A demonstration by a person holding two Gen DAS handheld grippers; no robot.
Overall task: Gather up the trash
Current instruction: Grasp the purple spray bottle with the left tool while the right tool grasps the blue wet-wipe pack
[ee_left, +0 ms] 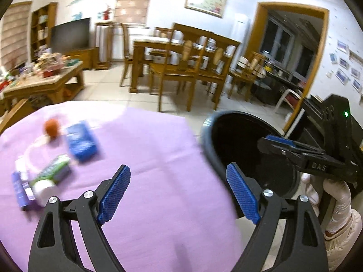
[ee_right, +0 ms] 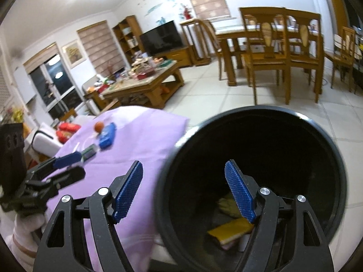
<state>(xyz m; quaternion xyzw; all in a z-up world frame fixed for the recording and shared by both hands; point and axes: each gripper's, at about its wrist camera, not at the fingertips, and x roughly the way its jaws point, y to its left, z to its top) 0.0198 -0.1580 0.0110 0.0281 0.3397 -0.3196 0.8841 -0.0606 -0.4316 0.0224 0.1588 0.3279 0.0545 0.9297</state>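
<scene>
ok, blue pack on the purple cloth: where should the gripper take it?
Grip the blue pack across its two long sides near the middle, coming down from above. It lies flat on the purple cloth, and the orange ball and green pack crowd its ends.

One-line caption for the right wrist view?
Open right gripper above the black bin holding yellow trash, beside the purple-covered table.

Bright ceiling glare, motion blur, fisheye
</scene>
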